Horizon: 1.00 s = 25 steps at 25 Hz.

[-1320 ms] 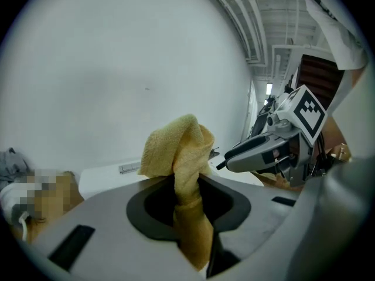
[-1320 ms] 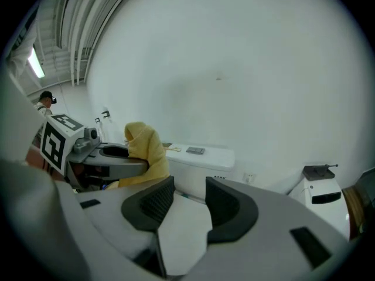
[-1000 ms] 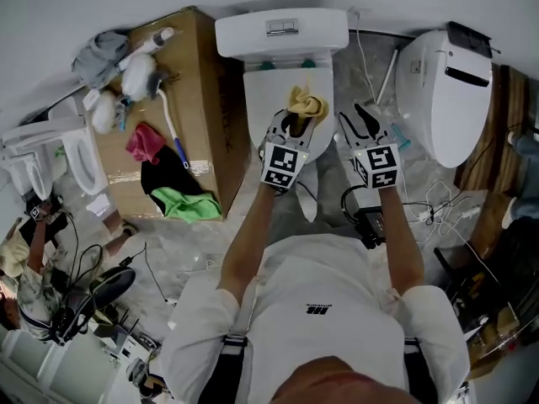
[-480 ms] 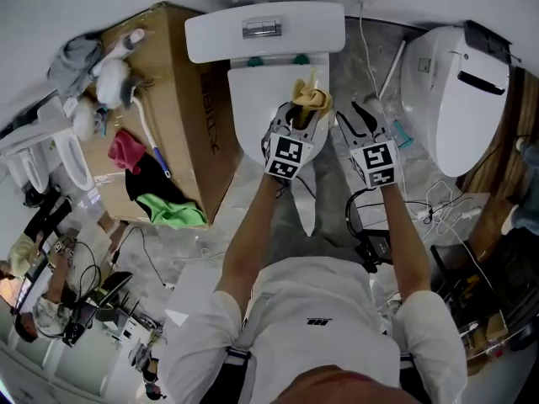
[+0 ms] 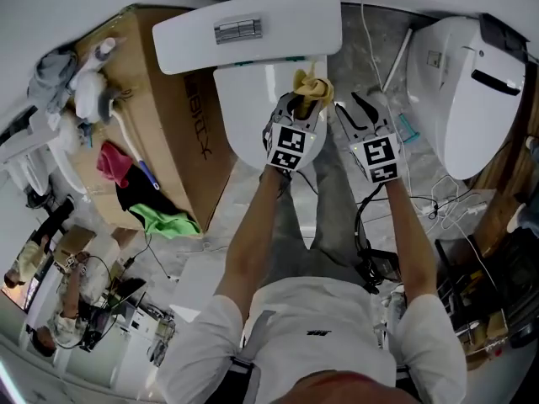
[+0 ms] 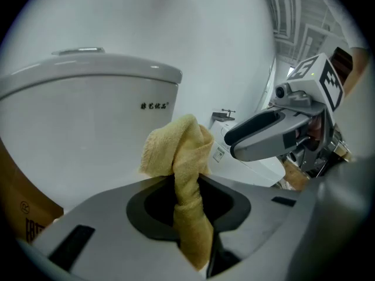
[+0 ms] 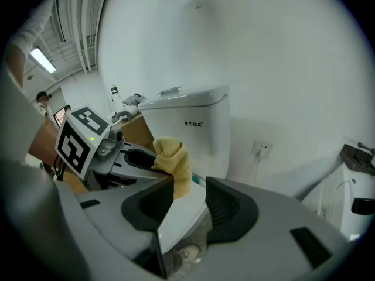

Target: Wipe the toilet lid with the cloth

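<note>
Cloth [image 5: 310, 87] pinched tight in left claw [image 5: 298, 108] over toilet lid [image 5: 248, 116]; right claw [image 5: 363, 110] spread wide just beside it, holding nothing

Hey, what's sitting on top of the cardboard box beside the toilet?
On the cardboard box lie a pink cloth, a black cloth, a green cloth, a white-handled brush and, at the far end, a grey rag. Whatever is under the cloths is covered.
</note>
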Motion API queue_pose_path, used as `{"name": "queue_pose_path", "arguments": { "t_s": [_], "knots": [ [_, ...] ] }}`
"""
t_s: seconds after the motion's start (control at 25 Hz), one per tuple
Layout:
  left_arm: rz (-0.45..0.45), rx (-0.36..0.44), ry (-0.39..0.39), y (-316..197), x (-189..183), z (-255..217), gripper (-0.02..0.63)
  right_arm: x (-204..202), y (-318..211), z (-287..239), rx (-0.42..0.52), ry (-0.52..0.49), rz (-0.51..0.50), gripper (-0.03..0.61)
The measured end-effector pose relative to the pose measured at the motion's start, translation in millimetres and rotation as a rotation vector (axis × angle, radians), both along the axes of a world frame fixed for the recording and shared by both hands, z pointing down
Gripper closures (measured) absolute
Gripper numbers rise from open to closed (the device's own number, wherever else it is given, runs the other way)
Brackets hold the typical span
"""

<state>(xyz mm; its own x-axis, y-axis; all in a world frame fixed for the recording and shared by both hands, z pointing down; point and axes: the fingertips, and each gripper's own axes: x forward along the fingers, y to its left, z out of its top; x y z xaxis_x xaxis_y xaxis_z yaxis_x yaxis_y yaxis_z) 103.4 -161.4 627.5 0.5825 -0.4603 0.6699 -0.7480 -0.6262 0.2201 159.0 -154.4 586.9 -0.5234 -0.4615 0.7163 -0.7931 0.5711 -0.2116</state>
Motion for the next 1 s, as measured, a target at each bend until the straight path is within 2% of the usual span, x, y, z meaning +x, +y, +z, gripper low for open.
{"name": "queue_pose_path", "arguments": {
  "t_s": [0.6, 1.0],
  "knots": [
    [0.054, -0.07, 0.005, -6.4, 36.2, 99.0, 0.509, 11.1, 1.9, 77.5, -0.019, 0.011, 0.0, 0.393],
    [0.013, -0.124, -0.024, -9.3, 18.3, 149.4, 0.509, -9.0, 12.1, 107.5, -0.021, 0.002, 0.031, 0.376]
  ]
}}
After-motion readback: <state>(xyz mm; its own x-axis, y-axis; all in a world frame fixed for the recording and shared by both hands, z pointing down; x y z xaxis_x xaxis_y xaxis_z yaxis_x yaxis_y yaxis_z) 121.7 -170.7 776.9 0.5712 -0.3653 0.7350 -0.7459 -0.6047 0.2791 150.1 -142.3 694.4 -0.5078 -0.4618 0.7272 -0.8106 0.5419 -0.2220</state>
